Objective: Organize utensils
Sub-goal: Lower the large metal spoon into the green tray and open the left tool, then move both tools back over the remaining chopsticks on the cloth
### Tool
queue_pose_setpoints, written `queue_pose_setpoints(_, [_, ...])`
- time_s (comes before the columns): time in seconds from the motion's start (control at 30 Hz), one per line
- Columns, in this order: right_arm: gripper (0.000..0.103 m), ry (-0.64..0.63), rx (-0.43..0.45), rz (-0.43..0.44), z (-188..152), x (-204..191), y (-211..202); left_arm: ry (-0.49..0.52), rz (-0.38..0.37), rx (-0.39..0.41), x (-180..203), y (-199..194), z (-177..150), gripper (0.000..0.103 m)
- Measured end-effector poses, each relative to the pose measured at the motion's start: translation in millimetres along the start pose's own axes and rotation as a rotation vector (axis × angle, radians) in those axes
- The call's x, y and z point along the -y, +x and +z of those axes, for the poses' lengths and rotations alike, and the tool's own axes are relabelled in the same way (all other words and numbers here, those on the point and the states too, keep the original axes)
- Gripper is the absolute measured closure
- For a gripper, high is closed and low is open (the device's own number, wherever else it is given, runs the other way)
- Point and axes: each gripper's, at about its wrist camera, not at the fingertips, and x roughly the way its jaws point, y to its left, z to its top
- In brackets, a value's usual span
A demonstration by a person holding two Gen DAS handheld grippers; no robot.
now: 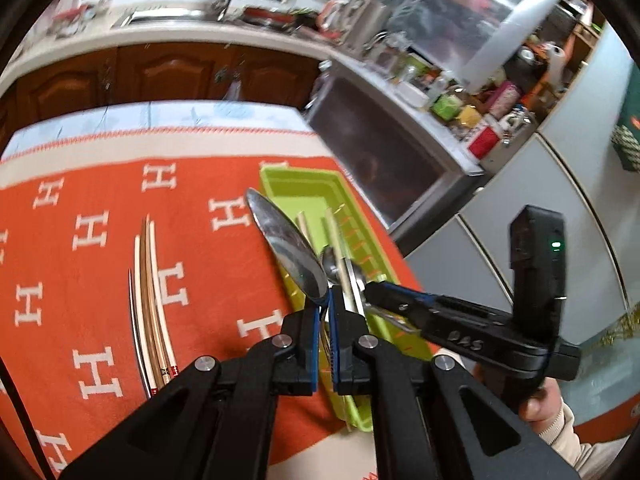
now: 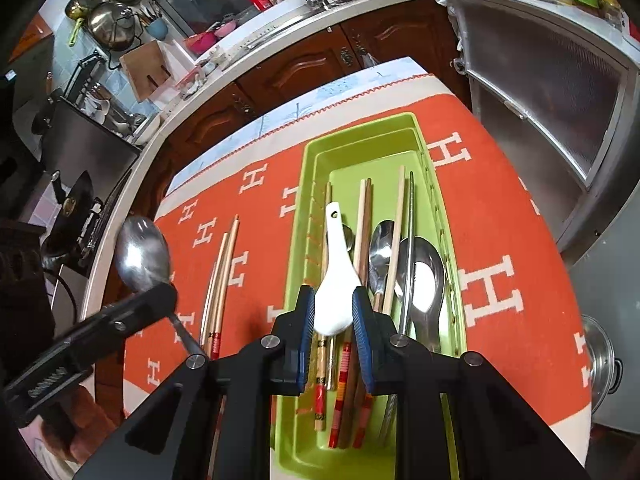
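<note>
In the left wrist view my left gripper (image 1: 328,312) is shut on the handle of a large metal spoon (image 1: 286,248), whose bowl points up and away, above the cloth beside the green tray (image 1: 276,172). In the right wrist view my right gripper (image 2: 332,308) is shut on a white ceramic spoon (image 2: 334,276), over the near half of the green tray (image 2: 360,130). Several chopsticks (image 2: 366,240) and metal spoons (image 2: 424,276) lie in that tray. The left gripper (image 2: 164,294) with its metal spoon (image 2: 142,256) shows at the left. Loose chopsticks (image 2: 222,272) lie on the cloth left of the tray.
An orange cloth with white H letters (image 2: 500,240) covers the table. A curved counter with wooden cabinets (image 2: 304,64) runs behind, a stove (image 2: 76,208) at far left and grey cabinet doors (image 2: 560,100) on the right. A pot lid (image 2: 600,360) hangs off the table's right edge.
</note>
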Motion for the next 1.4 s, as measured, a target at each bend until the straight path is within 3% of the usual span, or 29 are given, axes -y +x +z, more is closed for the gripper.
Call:
queue_pose_setpoints(0.23, [0.082, 0.006, 0.048, -0.002, -4, 4, -30, 0.087, -0.04, 0.022, 34, -11, 12, 0.101])
queue_pose_setpoints(0.57, [0.082, 0.051, 0.064, -0.057, -17, 29, -48, 0.104, -0.026, -0.134, 41, 74, 11, 0.101])
queue_pose_setpoints(0.9, [0.082, 0.086, 0.034, -0.082, -23, 44, -34, 0.076, 0.051, -0.181, 34, 103, 10, 0.096])
queue_pose_setpoints(1.13, [0.082, 0.077, 0.027, -0.086, -19, 35, -26, 0.049, 0.093, -0.17, 25, 78, 6, 0.072])
queue_pose_setpoints(1.3, [0.082, 0.047, 0.026, -0.071, -18, 18, -29, 0.068, 0.168, -0.118, 17, 41, 3, 0.04])
queue_pose_setpoints(1.4, [0.082, 0.002, 0.023, -0.056, -19, -4, -29, 0.073, 0.21, -0.08, 6, 16, 5, 0.034])
